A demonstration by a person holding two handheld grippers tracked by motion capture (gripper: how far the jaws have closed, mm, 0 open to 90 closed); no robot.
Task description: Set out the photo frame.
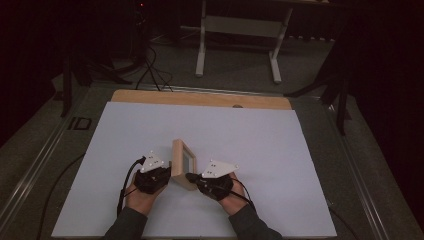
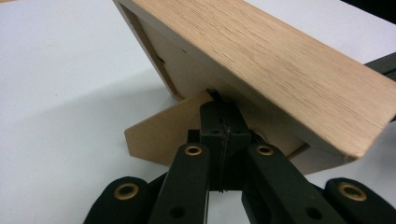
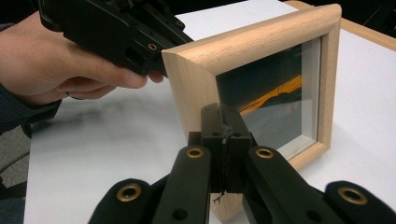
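Picture frame (image 1: pixel 183 163) stood upright mid-worktop (image 1: pixel 250 145), between both tongs: left tongs (image 2: pixel 223 122) pressed together at its back stand (image 2: pixel 161 135), right tongs (image 3: pixel 225 122) pressed together against its front edge.

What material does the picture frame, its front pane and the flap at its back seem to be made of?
Picture frame: light wood, probably oak or a veneer, matt; the grain lines are plain to see.
Front pane: glass or clear plastic, glossy, since it shows reflections.
Back flap: thin brown board, maybe fibreboard or card, with a smooth, grainless face.
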